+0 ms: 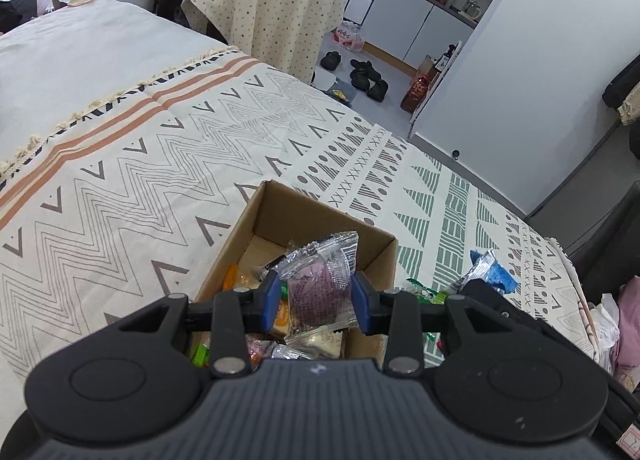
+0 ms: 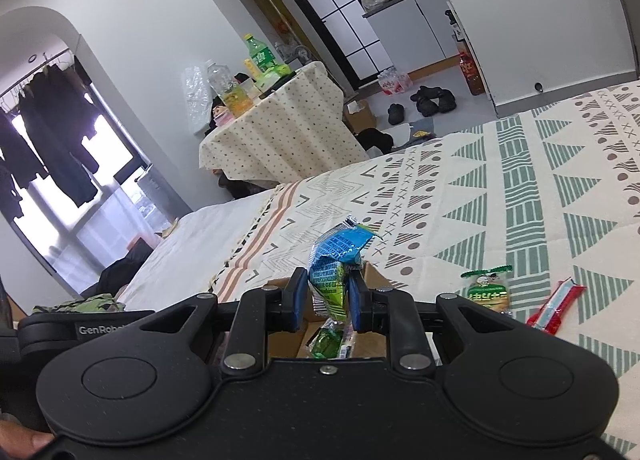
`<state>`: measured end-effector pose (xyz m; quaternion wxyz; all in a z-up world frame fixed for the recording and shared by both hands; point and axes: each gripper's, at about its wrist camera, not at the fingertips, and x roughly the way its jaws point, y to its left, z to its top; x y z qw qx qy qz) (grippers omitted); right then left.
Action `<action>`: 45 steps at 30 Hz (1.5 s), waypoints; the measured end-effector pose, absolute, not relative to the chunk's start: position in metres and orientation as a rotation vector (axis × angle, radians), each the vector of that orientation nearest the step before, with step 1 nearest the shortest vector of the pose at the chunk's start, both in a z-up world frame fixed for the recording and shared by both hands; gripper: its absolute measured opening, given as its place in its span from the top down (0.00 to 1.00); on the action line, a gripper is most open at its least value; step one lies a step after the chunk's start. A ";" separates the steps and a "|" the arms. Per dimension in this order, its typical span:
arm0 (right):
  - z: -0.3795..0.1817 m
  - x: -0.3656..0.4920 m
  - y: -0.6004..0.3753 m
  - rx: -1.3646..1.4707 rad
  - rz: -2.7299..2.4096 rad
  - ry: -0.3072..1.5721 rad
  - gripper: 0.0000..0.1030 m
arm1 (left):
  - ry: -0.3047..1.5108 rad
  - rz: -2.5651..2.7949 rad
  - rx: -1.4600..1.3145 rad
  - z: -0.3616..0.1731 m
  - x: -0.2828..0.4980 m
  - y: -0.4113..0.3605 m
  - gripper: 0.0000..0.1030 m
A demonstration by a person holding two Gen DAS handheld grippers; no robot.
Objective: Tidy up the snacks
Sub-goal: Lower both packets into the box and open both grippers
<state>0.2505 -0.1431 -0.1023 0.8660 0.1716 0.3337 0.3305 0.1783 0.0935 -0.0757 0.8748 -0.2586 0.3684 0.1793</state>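
An open cardboard box (image 1: 276, 215) stands on the patterned bedspread with several wrapped snacks inside. My left gripper (image 1: 316, 294) hovers over the box, shut on a clear packet with a purple snack (image 1: 316, 292). In the right wrist view my right gripper (image 2: 326, 298) is shut on a blue and green snack packet (image 2: 336, 260), held above the box (image 2: 372, 276), whose edge shows just behind the fingers. The same blue packet (image 1: 494, 270) and the right gripper's dark body show at the right of the left wrist view.
Two more snacks lie on the bedspread (image 2: 520, 199) right of the box: a green-topped packet (image 2: 488, 292) and a red and pale blue stick packet (image 2: 554, 306). Beyond the bed stands a small table with a dotted cloth (image 2: 280, 127) bearing bottles. Shoes (image 1: 364, 75) lie on the floor.
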 end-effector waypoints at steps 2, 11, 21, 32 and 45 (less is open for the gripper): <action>-0.104 0.249 -0.139 0.348 0.692 0.704 0.79 | 0.775 0.373 -0.548 -0.079 0.179 0.098 0.64; -0.114 0.248 -0.121 0.305 0.694 0.736 0.79 | 0.798 0.379 -0.581 -0.097 0.191 0.121 0.64; -0.125 0.258 -0.100 0.286 0.686 0.777 0.79 | 0.782 0.391 -0.596 -0.102 0.217 0.145 0.63; -0.131 0.268 -0.079 0.274 0.706 0.790 0.79 | 0.799 0.389 -0.638 -0.105 0.228 0.163 0.61; -0.125 0.265 -0.072 0.245 0.714 0.795 0.61 | 0.859 0.431 -0.565 -0.097 0.210 0.154 0.32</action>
